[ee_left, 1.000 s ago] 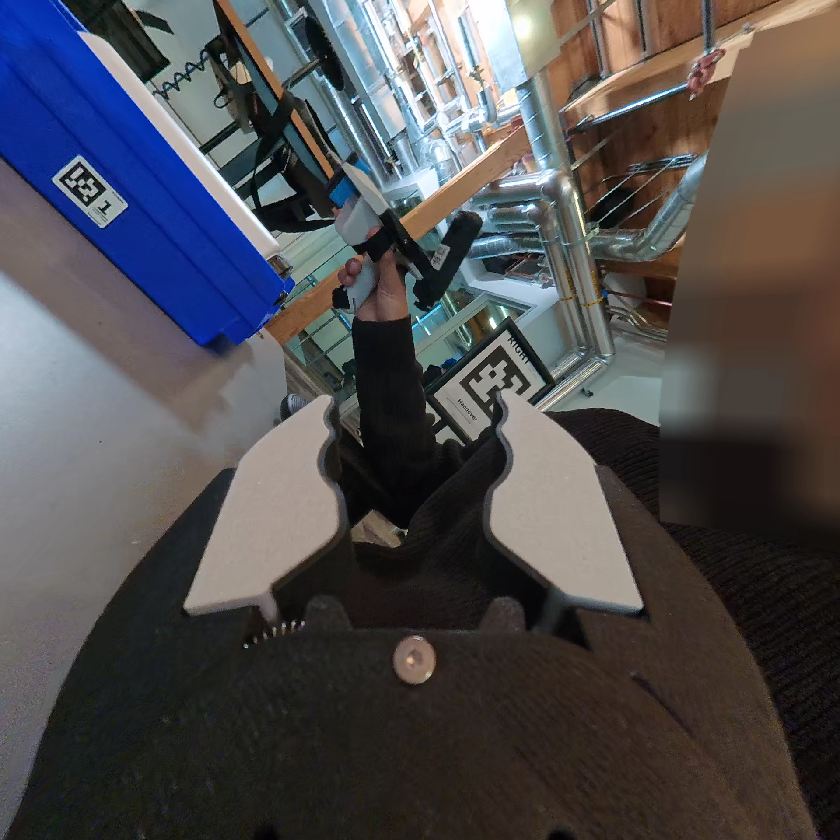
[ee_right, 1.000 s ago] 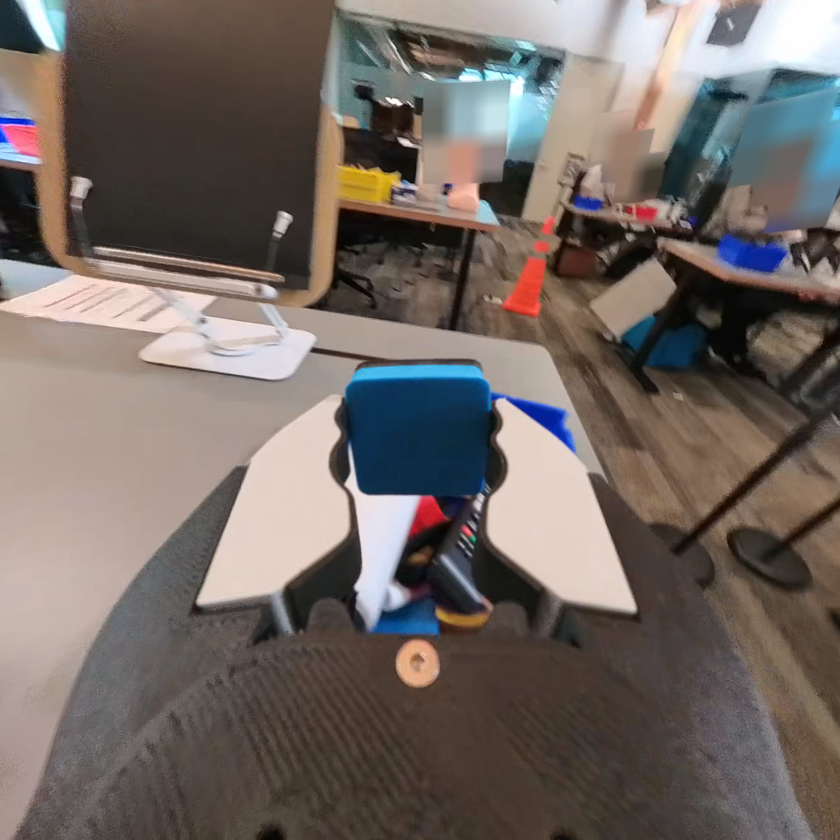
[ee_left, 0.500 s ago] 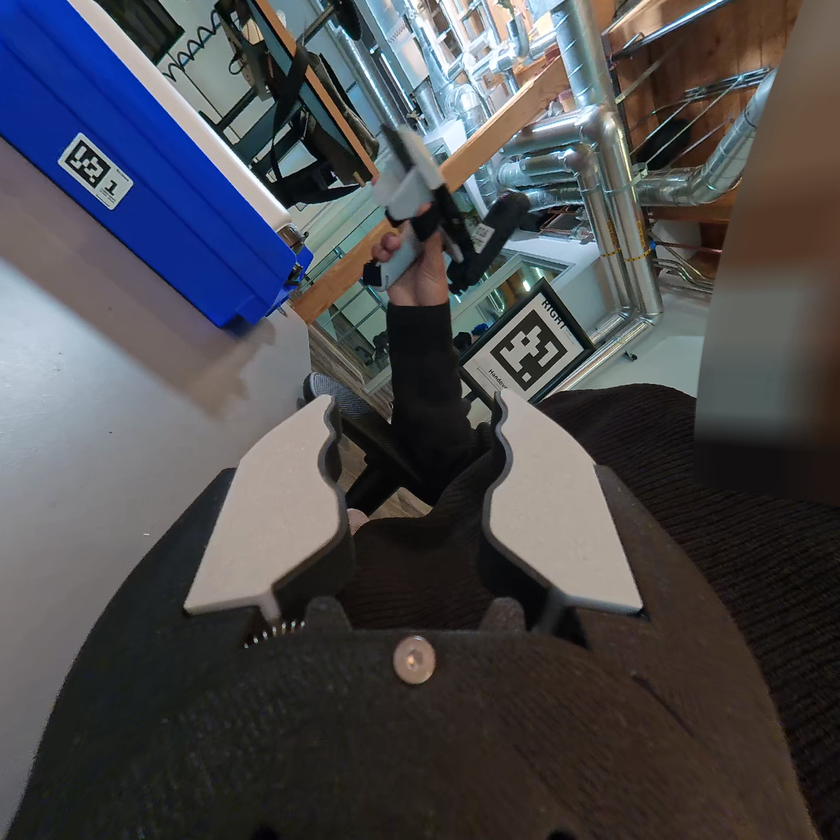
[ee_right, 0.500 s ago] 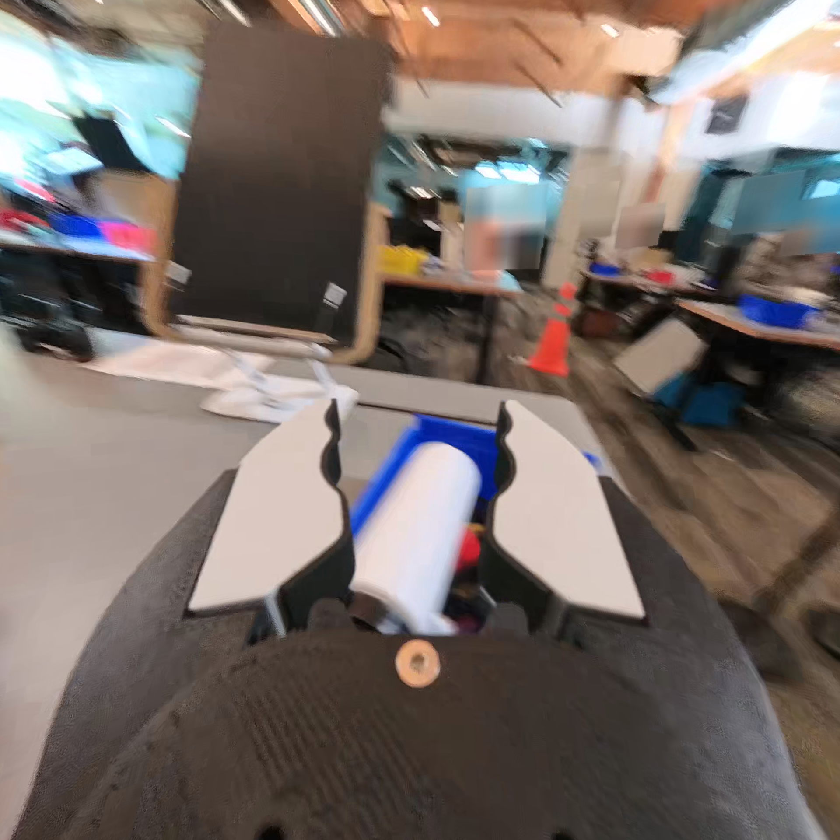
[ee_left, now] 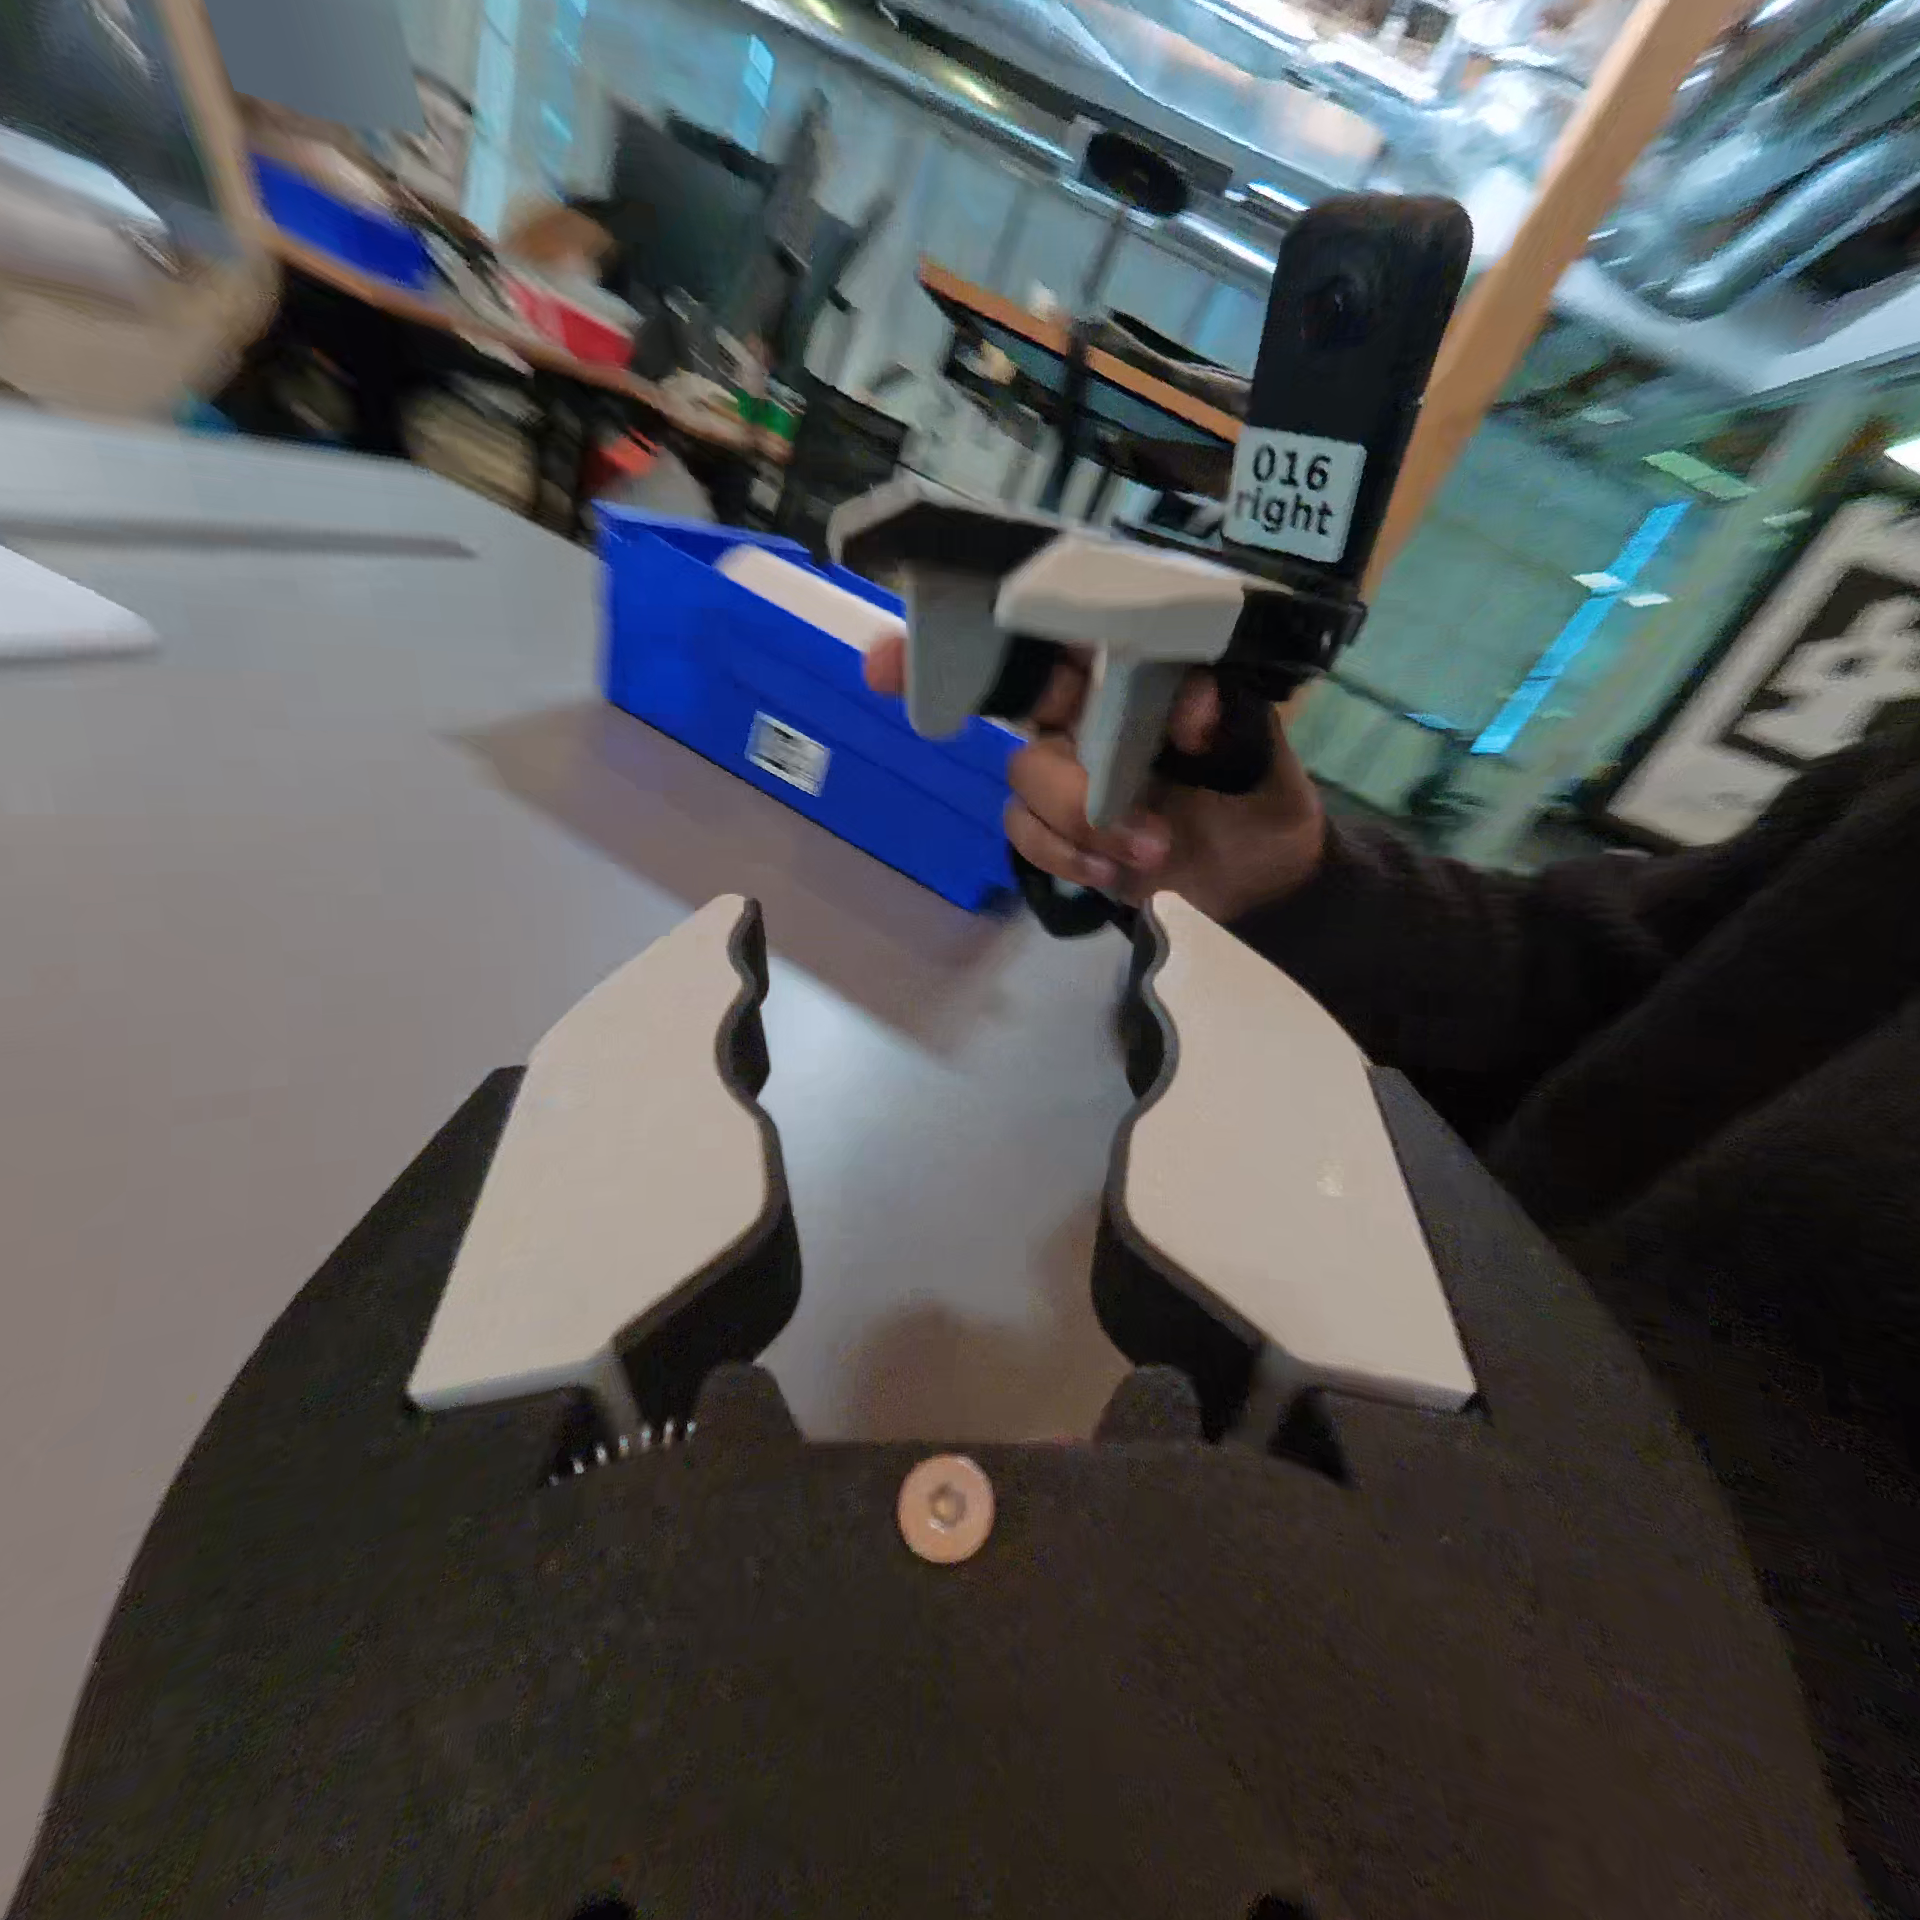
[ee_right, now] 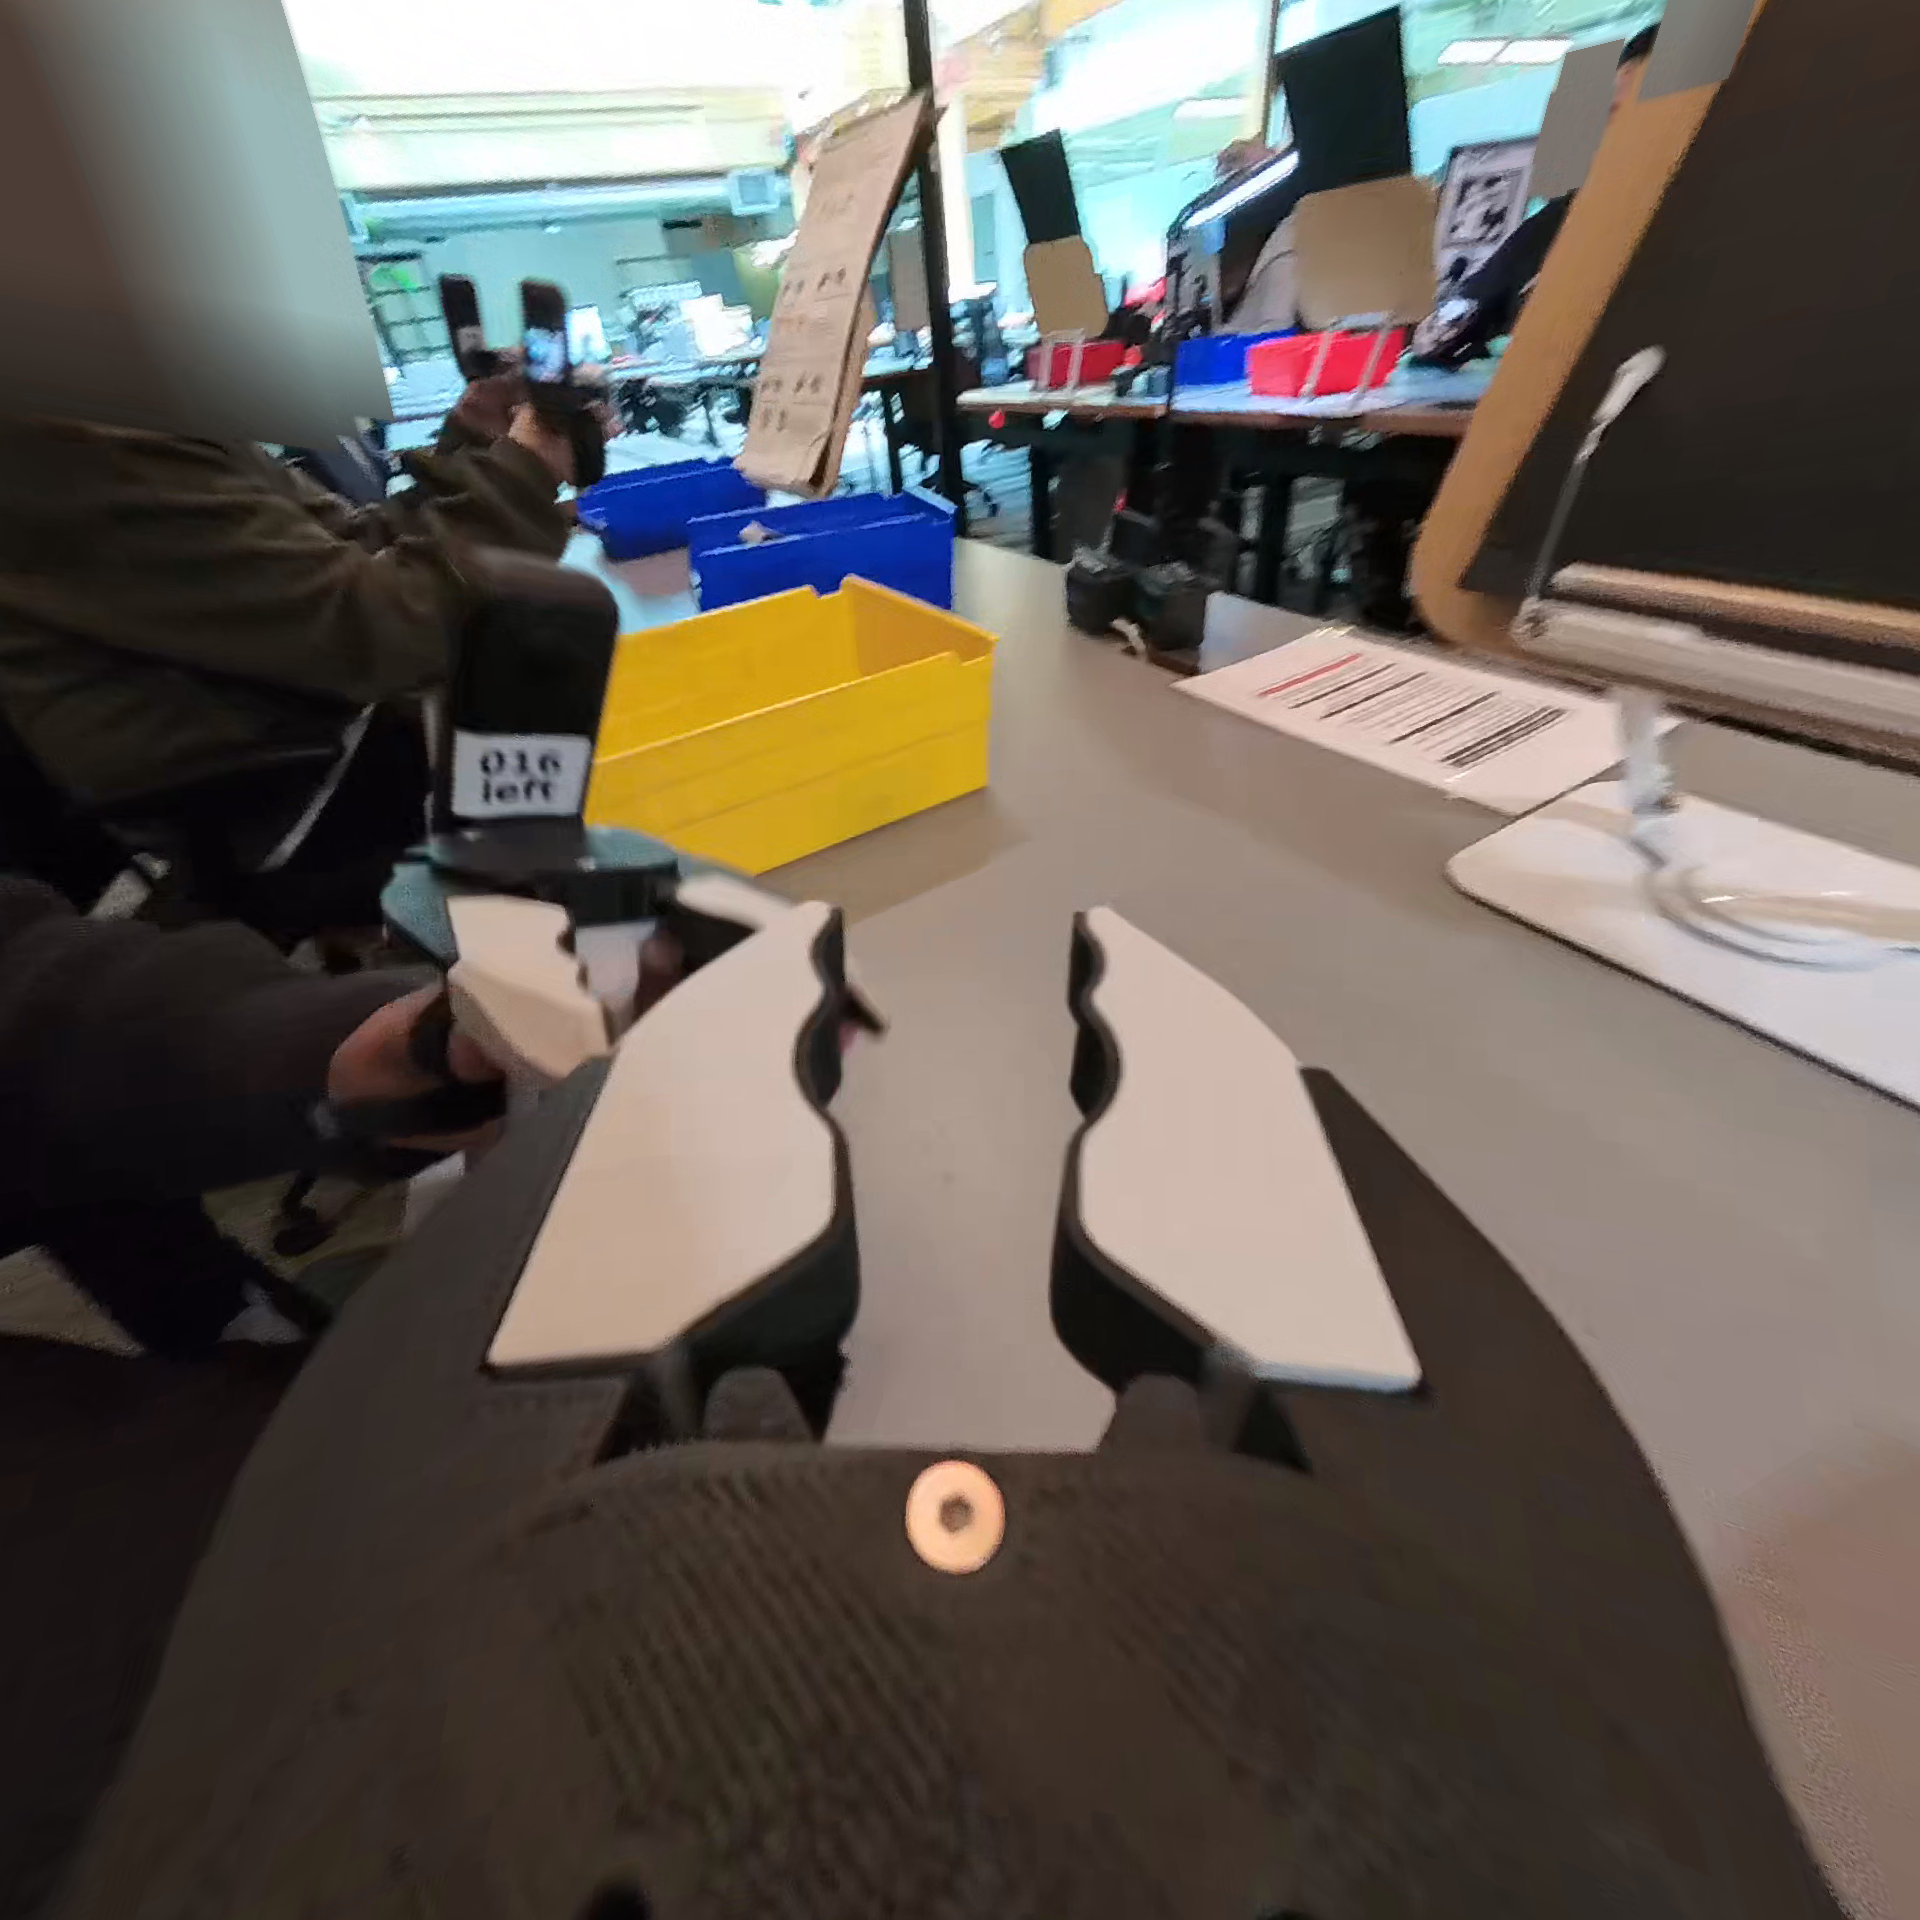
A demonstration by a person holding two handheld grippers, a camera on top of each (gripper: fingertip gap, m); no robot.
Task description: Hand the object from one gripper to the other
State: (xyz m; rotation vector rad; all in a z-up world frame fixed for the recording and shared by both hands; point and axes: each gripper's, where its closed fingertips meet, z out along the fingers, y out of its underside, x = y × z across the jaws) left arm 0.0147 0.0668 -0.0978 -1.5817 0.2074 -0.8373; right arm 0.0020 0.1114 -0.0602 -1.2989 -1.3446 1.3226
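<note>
Swung down from overhead to the grey tabletop (ee_left: 260,935) since a second ago; left gripper (ee_left: 951,997) and right gripper (ee_right: 951,1003) both spread, empty; step: pre-pick; white cylindrical roll (ee_left: 805,597) lying in blue plastic bin (ee_left: 790,717), upper centre; next: reaching in, pinching it.

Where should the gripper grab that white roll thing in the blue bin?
Probably from above, across the middle of the white roll. It lies lengthwise in the blue bin, whose walls block its sides, so only its top shows. Both the left gripper and right gripper are open and empty.

Now lowered over the grey table (ee_left: 260,831): both grey-fingered grippers, left (ee_left: 945,1023) and right (ee_right: 951,997), apparently empty; blue-padded block gone.
</note>
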